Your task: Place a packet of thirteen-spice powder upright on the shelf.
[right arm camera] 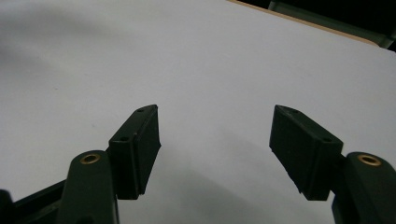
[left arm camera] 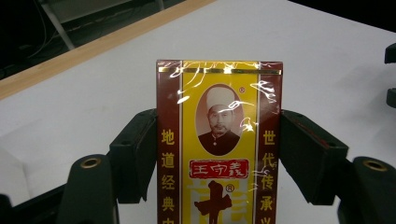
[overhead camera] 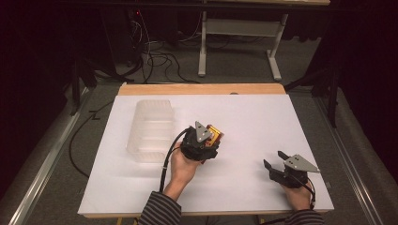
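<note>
Left gripper (left arm camera: 219, 154) fingers clamp a glossy red-and-yellow packet (left arm camera: 218, 140) — crinkly film wrap, portrait printed on it. Right gripper (right arm camera: 215, 144) fingers spread wide over the white bench (overhead camera: 253, 117) — holding nothing.

A recording lab or test room, it seems — dark curtains (overhead camera: 28, 56) close it in on both sides; a white-topped table (overhead camera: 263, 117) stands on grey carpet (overhead camera: 234, 65); loose cables (overhead camera: 159, 56) trail across the floor; behind, the legs of 1 more bench (overhead camera: 239, 33) — dim, hard to make out.

Left tool (overhead camera: 212, 137) clamped on its load (right tool (overhead camera: 274, 159) gapes wide).
</note>
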`<state>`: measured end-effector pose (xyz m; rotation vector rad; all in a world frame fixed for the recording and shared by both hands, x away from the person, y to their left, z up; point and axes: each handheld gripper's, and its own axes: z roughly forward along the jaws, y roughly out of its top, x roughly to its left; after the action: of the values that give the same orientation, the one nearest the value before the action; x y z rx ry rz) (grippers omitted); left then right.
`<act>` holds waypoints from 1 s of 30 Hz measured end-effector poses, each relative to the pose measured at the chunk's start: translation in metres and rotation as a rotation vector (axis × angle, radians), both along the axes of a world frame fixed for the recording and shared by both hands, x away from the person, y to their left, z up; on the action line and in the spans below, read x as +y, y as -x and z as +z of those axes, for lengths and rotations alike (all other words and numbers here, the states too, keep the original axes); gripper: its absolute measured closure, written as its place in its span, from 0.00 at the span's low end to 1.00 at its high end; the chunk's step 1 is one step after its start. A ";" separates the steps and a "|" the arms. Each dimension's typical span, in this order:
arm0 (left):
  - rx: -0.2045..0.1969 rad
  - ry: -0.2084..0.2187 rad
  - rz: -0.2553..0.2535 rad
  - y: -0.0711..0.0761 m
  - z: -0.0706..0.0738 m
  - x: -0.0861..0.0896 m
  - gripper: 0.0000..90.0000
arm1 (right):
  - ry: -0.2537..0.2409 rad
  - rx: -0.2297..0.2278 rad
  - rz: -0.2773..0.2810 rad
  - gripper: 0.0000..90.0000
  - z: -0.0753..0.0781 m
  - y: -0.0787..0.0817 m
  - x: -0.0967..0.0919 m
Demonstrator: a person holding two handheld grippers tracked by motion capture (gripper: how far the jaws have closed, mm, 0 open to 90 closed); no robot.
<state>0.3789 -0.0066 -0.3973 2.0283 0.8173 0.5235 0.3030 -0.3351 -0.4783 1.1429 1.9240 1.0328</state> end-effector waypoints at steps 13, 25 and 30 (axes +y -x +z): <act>-0.016 0.067 0.060 -0.001 0.011 0.028 0.37 | 0.000 -0.001 0.000 0.38 0.000 0.000 0.000; -0.054 0.097 0.124 0.000 0.021 0.057 0.37 | -0.002 0.000 -0.004 0.37 0.000 0.001 0.000; -0.070 0.106 0.158 -0.002 0.026 0.068 0.37 | -0.005 -0.005 -0.002 0.37 0.000 0.001 0.000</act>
<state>0.3809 0.0616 -0.3715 1.8485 0.9481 0.6233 0.3021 -0.3355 -0.4781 1.1438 1.9170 1.0396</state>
